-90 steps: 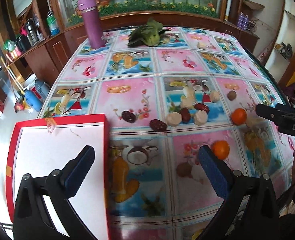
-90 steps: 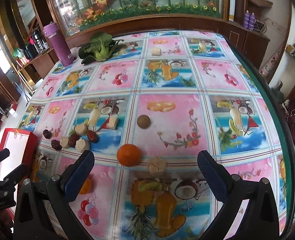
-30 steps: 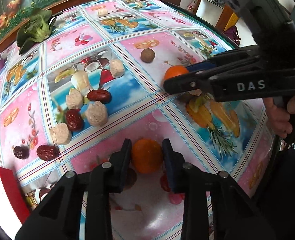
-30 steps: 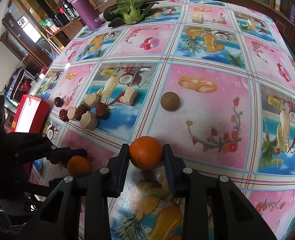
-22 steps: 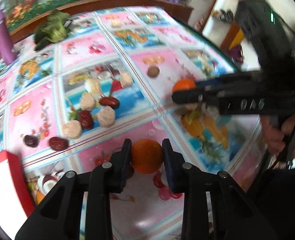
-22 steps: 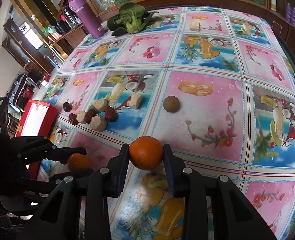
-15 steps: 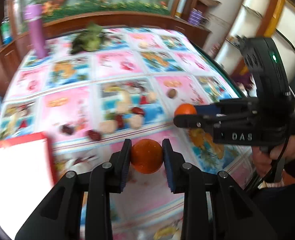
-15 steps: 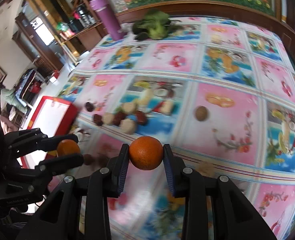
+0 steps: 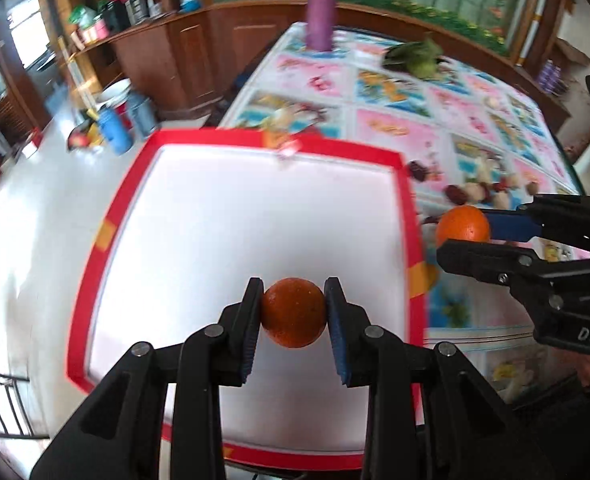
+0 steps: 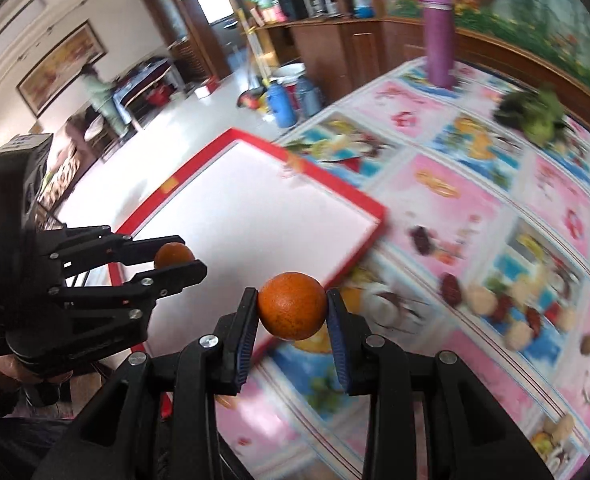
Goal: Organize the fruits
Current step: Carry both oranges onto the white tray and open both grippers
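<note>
My left gripper (image 9: 293, 312) is shut on an orange (image 9: 293, 312) and hangs above the white inside of the red-rimmed tray (image 9: 223, 148). My right gripper (image 10: 293, 306) is shut on a second orange (image 10: 293, 306), held over the tablecloth just off the tray's (image 10: 335, 190) near right corner. In the left wrist view the right gripper (image 9: 465, 236) holds its orange (image 9: 462, 224) past the tray's right rim. The right wrist view has the left gripper (image 10: 175, 258) and its orange (image 10: 173, 255) above the tray's near left edge.
Red dates (image 9: 455, 194) and pale round fruits (image 10: 482, 298) lie in a loose row on the patterned tablecloth right of the tray. A purple flask (image 9: 321, 4) and leafy greens (image 9: 415, 60) stand at the far end. The table's left edge drops to the floor by blue bottles (image 9: 113, 128).
Both grippers, shut on their oranges since lifting them from the cloth, have swung left. The left orange now hangs over the tray; the right one is beside its rim.
</note>
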Action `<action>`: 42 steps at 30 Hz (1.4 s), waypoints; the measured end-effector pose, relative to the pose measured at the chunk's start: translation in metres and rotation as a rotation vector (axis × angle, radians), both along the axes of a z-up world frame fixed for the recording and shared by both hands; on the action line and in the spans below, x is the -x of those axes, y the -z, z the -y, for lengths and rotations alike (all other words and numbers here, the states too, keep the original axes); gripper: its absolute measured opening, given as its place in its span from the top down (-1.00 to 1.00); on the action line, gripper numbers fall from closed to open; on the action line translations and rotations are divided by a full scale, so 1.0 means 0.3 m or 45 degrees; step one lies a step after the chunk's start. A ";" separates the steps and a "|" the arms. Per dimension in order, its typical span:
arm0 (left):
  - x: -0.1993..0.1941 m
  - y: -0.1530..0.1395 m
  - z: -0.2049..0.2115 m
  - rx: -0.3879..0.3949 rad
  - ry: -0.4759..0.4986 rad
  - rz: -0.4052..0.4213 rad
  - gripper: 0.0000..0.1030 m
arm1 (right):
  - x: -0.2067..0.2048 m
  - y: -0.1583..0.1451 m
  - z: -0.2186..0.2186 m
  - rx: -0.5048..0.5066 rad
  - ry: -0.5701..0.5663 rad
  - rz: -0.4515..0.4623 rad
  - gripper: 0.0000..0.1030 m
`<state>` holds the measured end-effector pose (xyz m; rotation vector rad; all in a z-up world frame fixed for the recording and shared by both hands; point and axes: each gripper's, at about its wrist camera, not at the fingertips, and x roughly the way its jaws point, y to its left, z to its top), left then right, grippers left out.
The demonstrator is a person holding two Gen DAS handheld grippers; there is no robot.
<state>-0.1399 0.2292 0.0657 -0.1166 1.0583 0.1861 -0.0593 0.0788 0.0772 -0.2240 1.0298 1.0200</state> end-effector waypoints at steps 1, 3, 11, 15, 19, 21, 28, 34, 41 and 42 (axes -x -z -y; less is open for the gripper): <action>0.003 0.012 -0.017 -0.012 -0.025 -0.015 0.36 | 0.004 0.014 -0.039 0.016 -0.019 -0.007 0.36; 0.009 0.040 -0.055 -0.012 -0.064 -0.051 0.36 | 0.002 0.049 -0.104 0.057 -0.039 -0.019 0.36; 0.031 0.094 -0.124 -0.028 -0.176 -0.146 0.36 | 0.015 0.138 -0.233 0.218 -0.074 -0.017 0.36; 0.028 0.108 -0.102 -0.037 -0.175 -0.172 0.35 | 0.040 0.158 -0.233 0.271 -0.088 0.003 0.36; 0.033 0.121 -0.089 -0.054 -0.183 -0.191 0.29 | 0.044 0.162 -0.233 0.300 -0.086 0.005 0.34; 0.032 0.122 -0.084 -0.080 -0.189 -0.200 0.02 | 0.047 0.155 -0.231 0.300 -0.082 0.003 0.34; 0.036 0.126 -0.083 -0.137 -0.206 -0.215 -0.43 | 0.041 0.150 -0.240 0.339 -0.093 0.037 0.10; 0.038 0.121 -0.082 -0.172 -0.201 -0.223 -0.45 | 0.032 0.106 -0.227 0.282 -0.077 0.038 0.09; 0.054 0.038 -0.084 -0.250 -0.229 -0.138 -0.45 | 0.019 0.015 -0.173 0.135 0.001 0.044 -0.03; 0.055 0.010 -0.083 -0.270 -0.233 -0.113 -0.45 | 0.019 0.001 -0.163 0.117 0.013 0.060 -0.03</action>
